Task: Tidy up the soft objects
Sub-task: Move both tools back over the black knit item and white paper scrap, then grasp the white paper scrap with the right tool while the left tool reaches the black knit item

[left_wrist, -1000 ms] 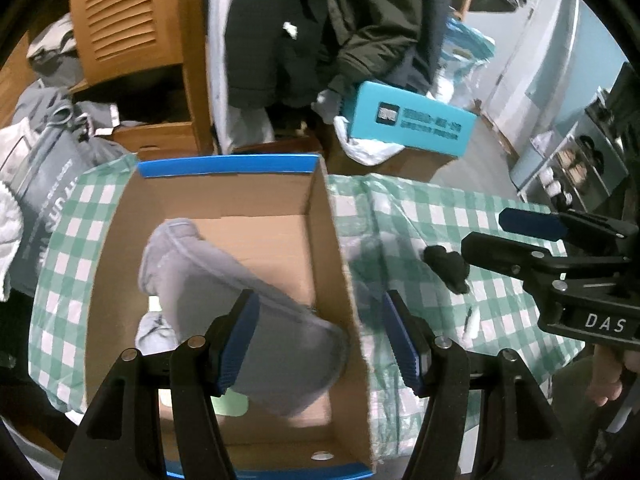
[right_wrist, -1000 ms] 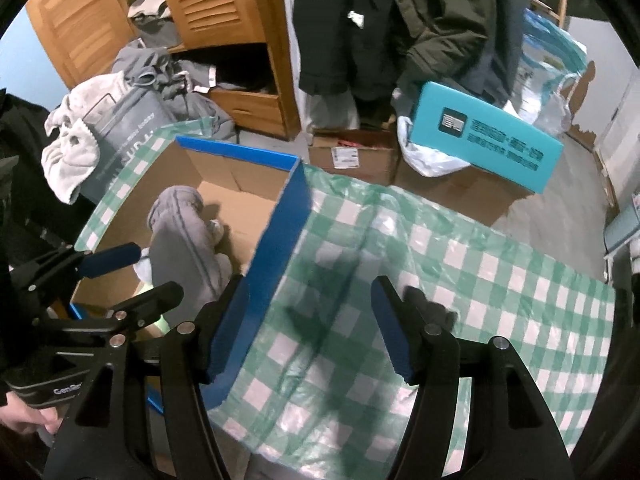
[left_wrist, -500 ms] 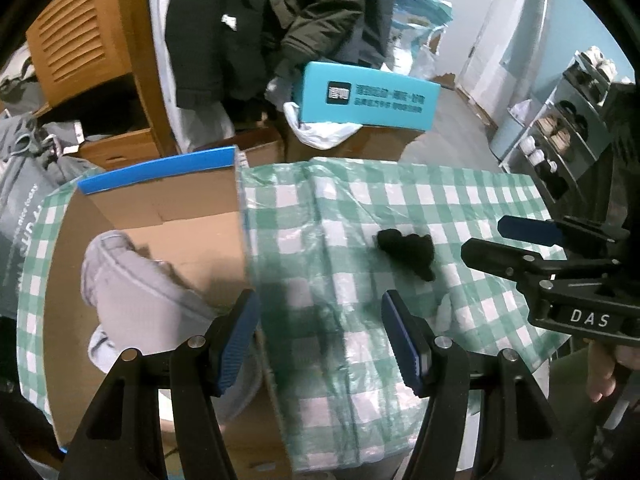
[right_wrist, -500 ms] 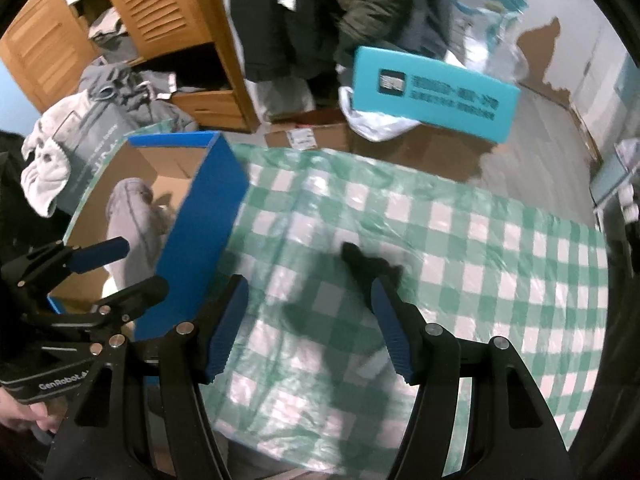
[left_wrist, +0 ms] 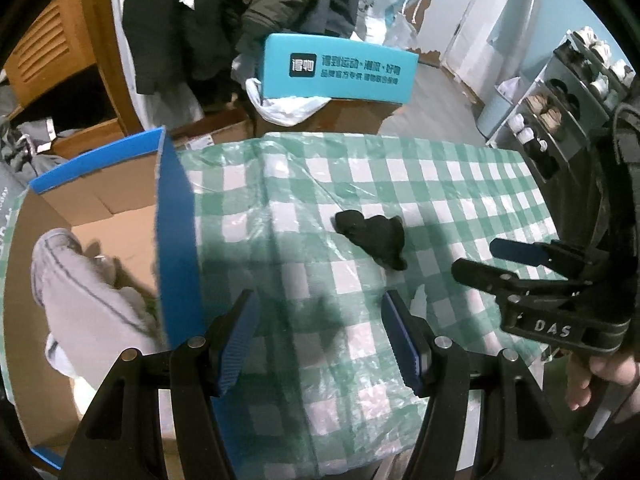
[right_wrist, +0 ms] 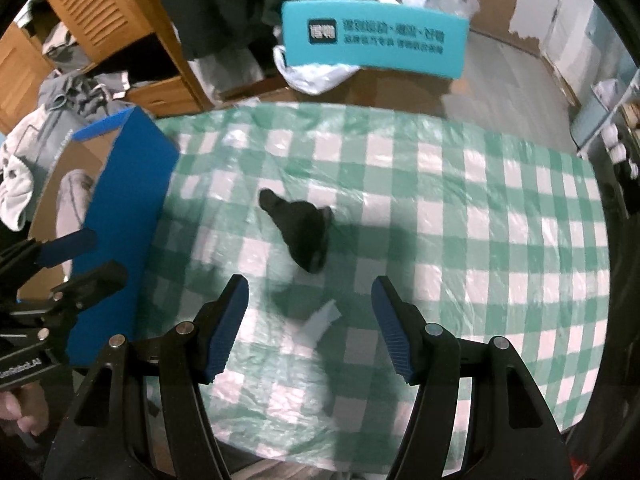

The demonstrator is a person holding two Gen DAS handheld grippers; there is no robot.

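Both grippers shifted off box, black sock ahead of jaws

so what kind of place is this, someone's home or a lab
Most likely a lived-in home, perhaps an entryway or storage corner: dark coats hang beside a slatted wooden wardrobe, a shoe rack stands by the wall, and a checked plastic tablecloth covers the table.

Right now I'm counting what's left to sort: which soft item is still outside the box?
The small black item lying on the checked tablecloth; the grey garment already sits inside the cardboard box.
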